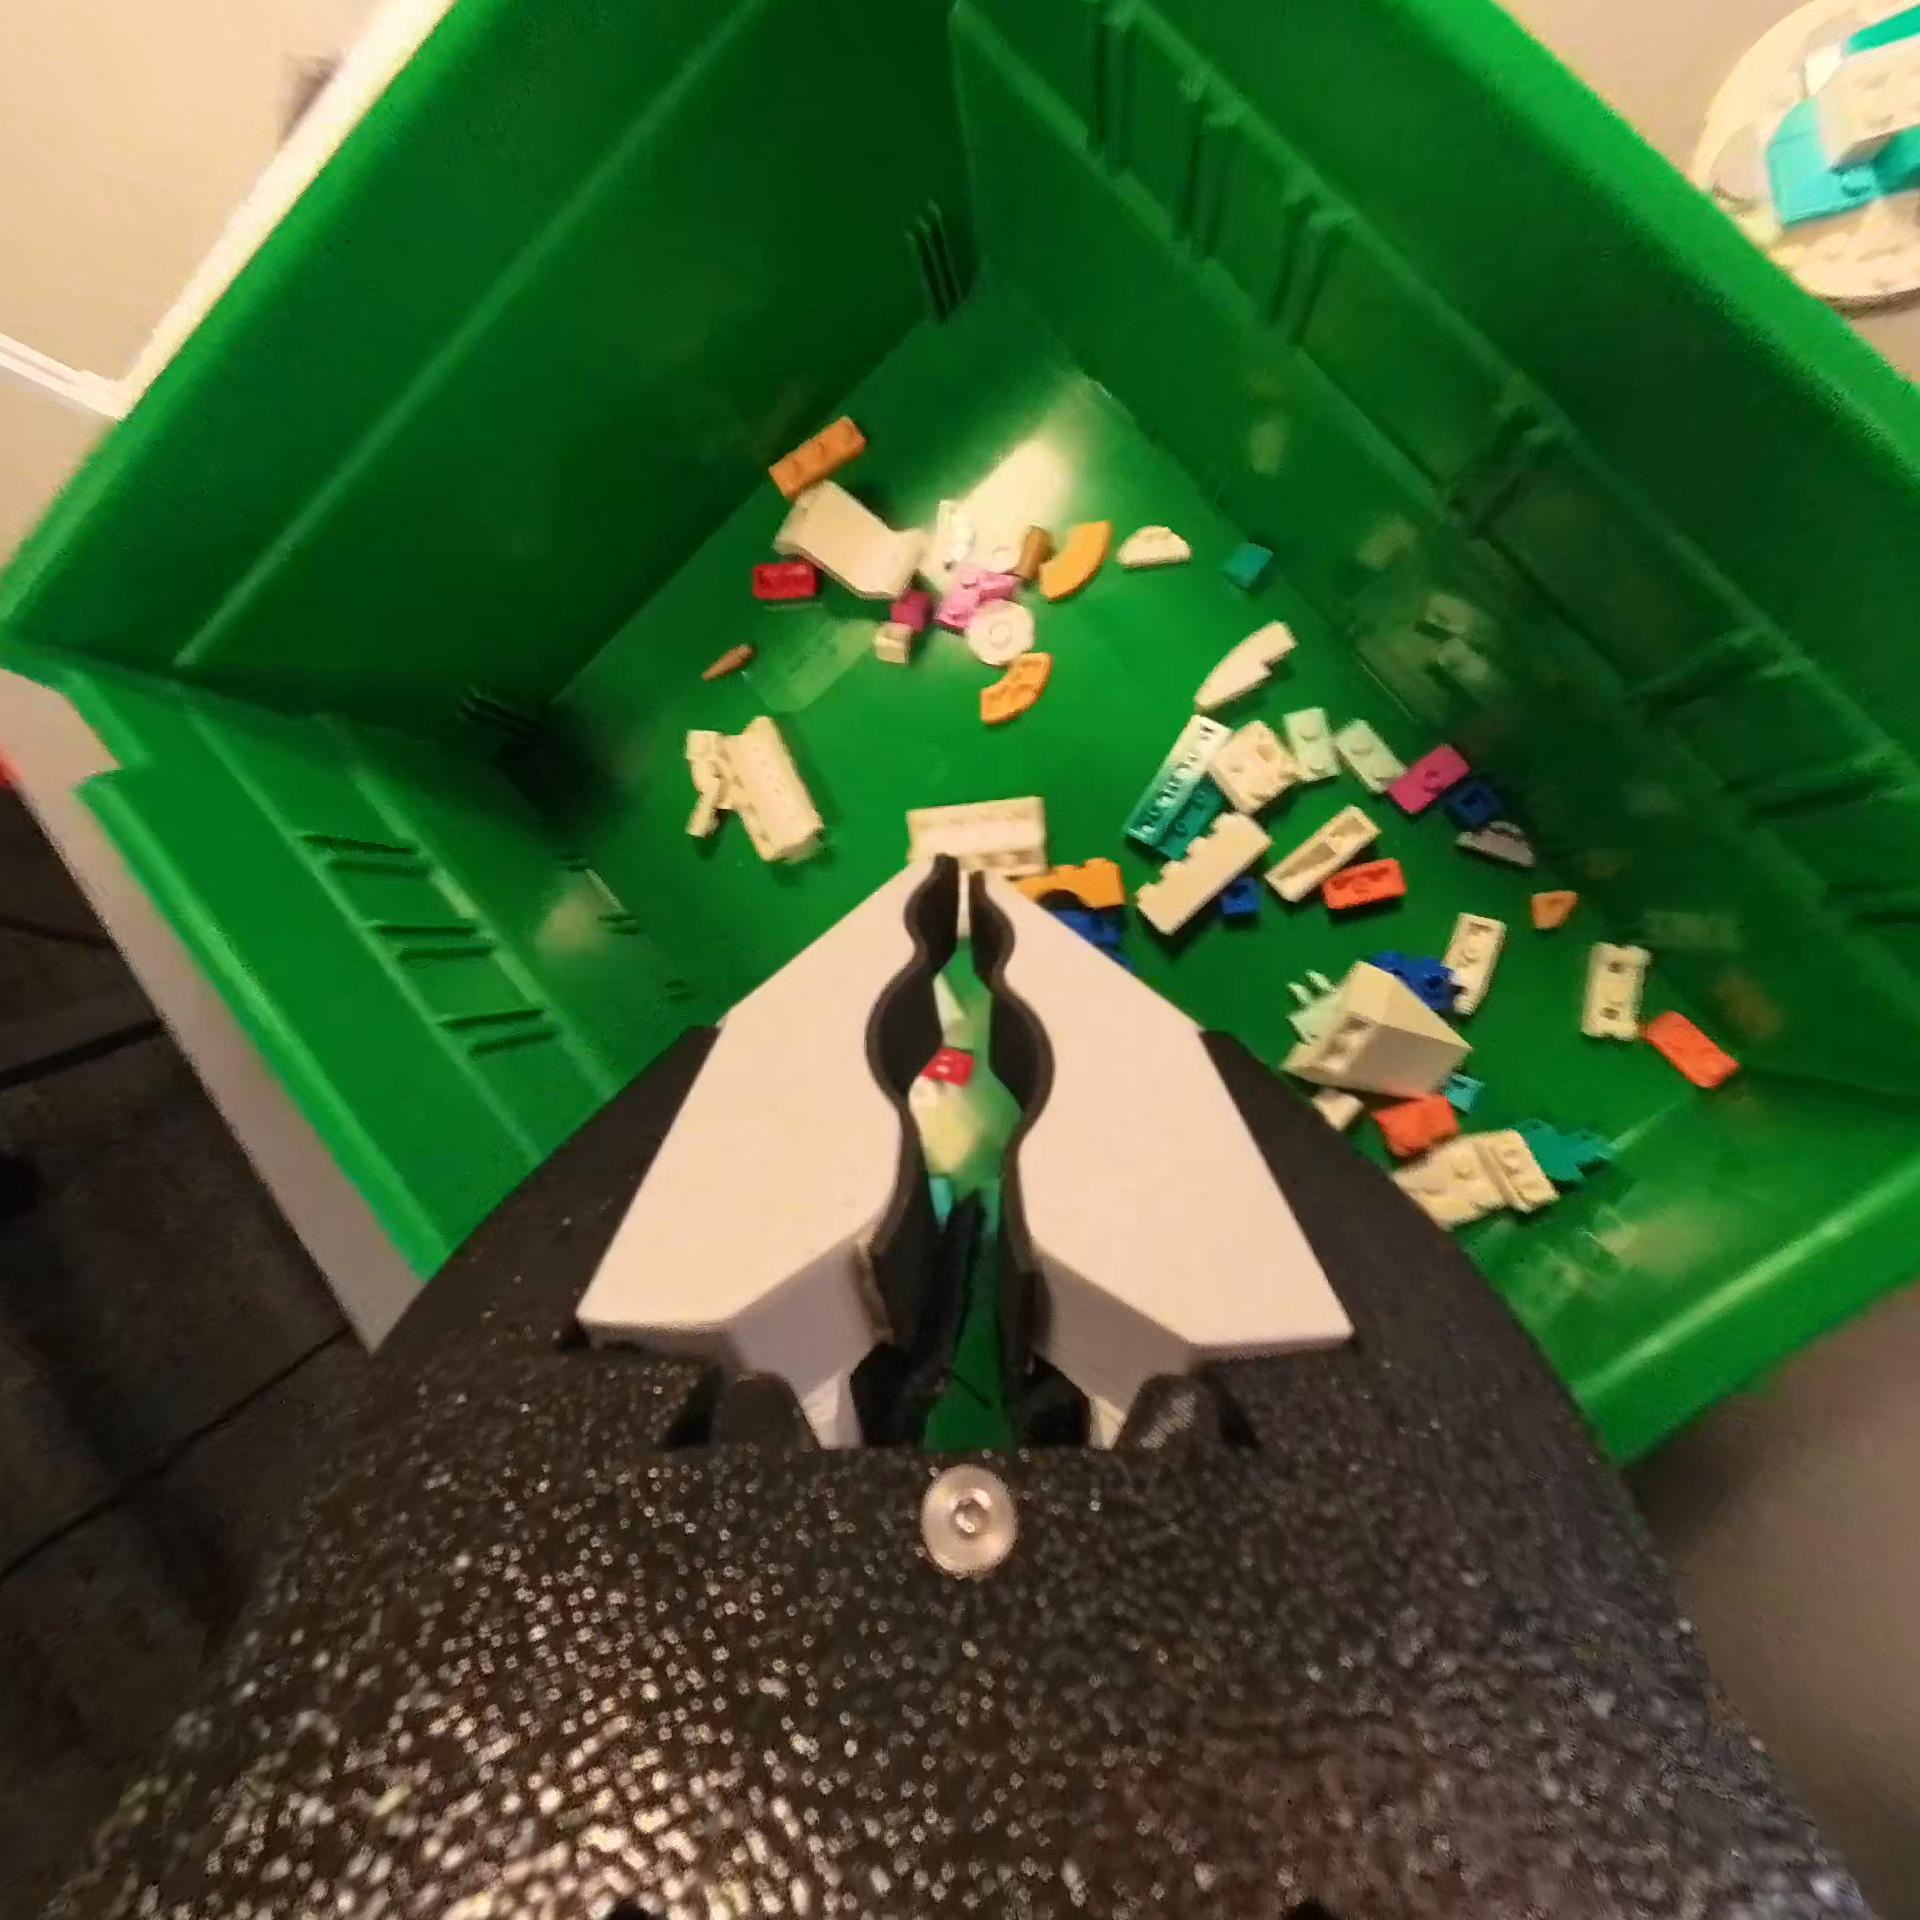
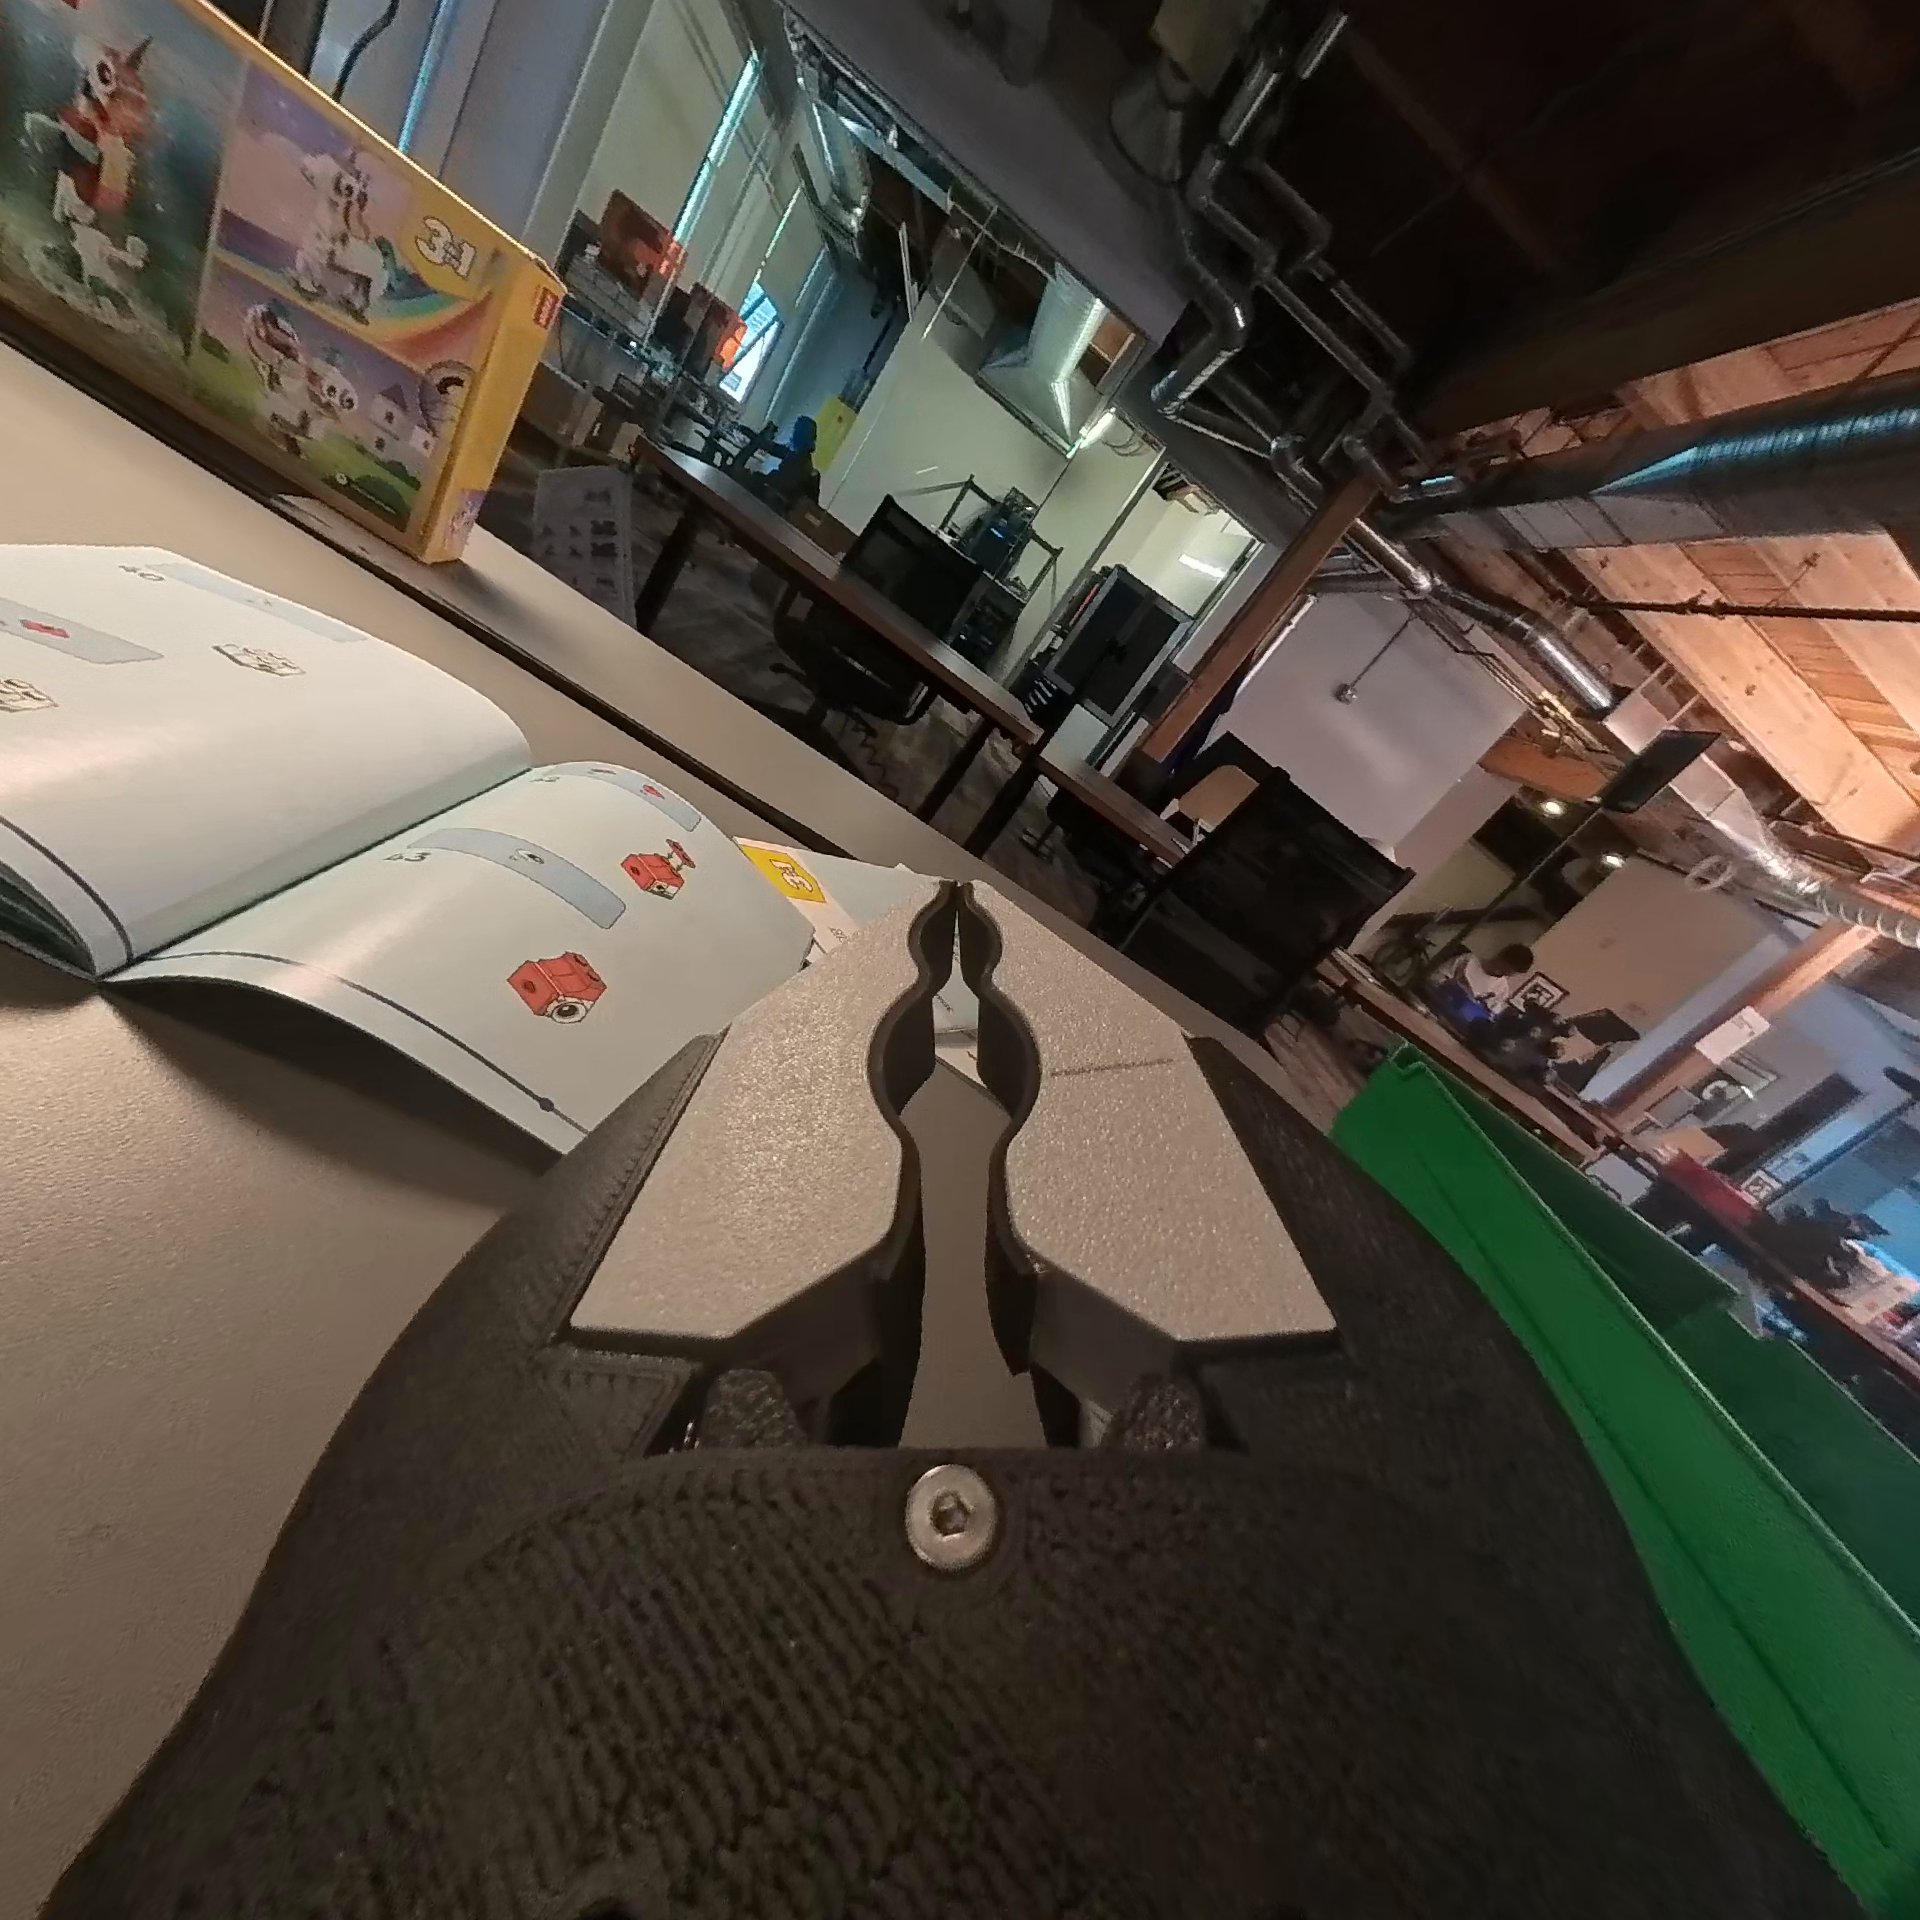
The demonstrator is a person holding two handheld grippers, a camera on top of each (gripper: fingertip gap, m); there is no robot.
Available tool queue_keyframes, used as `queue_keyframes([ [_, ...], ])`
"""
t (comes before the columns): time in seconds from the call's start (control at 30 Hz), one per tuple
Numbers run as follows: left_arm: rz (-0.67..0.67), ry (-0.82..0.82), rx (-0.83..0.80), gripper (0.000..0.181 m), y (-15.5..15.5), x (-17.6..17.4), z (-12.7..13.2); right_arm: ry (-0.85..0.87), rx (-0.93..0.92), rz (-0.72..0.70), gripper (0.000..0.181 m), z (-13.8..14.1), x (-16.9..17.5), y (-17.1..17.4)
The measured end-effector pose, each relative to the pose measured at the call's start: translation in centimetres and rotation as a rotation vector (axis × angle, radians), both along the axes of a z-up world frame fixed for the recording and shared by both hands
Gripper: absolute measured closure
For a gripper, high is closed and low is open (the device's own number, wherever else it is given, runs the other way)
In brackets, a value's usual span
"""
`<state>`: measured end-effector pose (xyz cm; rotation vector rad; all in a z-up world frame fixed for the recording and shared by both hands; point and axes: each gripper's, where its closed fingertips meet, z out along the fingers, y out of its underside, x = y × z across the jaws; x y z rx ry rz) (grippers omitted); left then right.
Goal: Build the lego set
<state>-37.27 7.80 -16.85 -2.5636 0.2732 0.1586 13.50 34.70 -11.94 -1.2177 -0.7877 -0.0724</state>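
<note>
- Left wrist view: left gripper [image 1: 958, 873] over green bin [image 1: 540, 343], fingers together, nothing between tips; its body hides the bricks beneath.
- Loose lego pieces [image 1: 1247, 831] scattered on bin floor; blurred, shapes hard to read.
- Partly built teal-white model [image 1: 1839, 135] top right, cut off by frame.
- Right wrist view: right gripper [image 2: 958, 896] low over surface [image 2: 208, 1195], tips together, empty.
- Open instruction booklet [image 2: 312, 831] left; set box [image 2: 260, 260] behind, cropped.

One green bin [image 1: 540, 436] holds several dozen loose lego pieces [image 1: 1226, 790], too many and too blurred to count exactly; among them, at least four orange curved or flat plates and two magenta bricks show. One partly built white and teal model [image 1: 1839, 135] sits outside the bin. One open instruction booklet [image 2: 312, 831] and one set box [image 2: 312, 312] lie on the tabletop [image 2: 208, 1299].
</note>
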Motion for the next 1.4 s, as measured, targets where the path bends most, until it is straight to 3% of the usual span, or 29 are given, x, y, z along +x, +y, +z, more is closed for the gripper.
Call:
queue_keyframes([
  [0.03, -0.019, -0.028, -0.009, 0.181, -0.3, 0.8, -0.2, -0.003, 0.000, 0.000, 0.181, 0.0, 0.0, 0.0],
  [0.3, -0.050, -0.006, -0.076, 0.181, -1.5, 1.4, -1.4, -0.020, 0.002, 0.000, 0.181, -0.2, -0.2, 0.0],
  [0.47, -0.278, -0.154, -0.117, 0.181, -1.8, 6.6, -1.8, -0.028, 0.001, -0.003, 0.181, -0.2, -0.2, 0.0],
  [0.57, -0.481, 0.012, -0.105, 0.181, -2.0, 7.8, -2.4, -0.039, 0.001, -0.004, 0.181, -0.3, -0.4, 0.1],
  [0.63, -0.525, 0.070, -0.121, 0.181, -2.1, 8.2, -2.8, -0.043, 0.001, -0.006, 0.181, -0.3, -0.4, 0.1],
  [0.8, -0.495, 0.012, -0.135, 0.179, -2.5, 8.0, -2.8, -0.046, 0.001, -0.008, 0.181, -0.3, -0.4, 0.1],
  [0.9, -0.427, -0.002, -0.129, 0.148, -2.5, 7.1, -2.5, -0.049, 0.002, -0.007, 0.181, -0.4, -0.5, 0.1],
  [1.13, -0.497, -0.062, -0.233, 0.128, -4.8, 8.2, -3.4, -0.048, 0.004, -0.001, 0.181, -0.3, -0.5, 0.0],
  [1.3, -0.519, -0.010, -0.301, 0.137, -5.2, 7.9, -4.9, -0.044, 0.005, 0.004, 0.181, -0.3, -0.5, 0.0],
  [1.4, -0.528, 0.014, -0.261, 0.161, -4.4, 7.6, -4.4, -0.041, 0.005, 0.007, 0.181, -0.3, -0.5, -0.1],
])
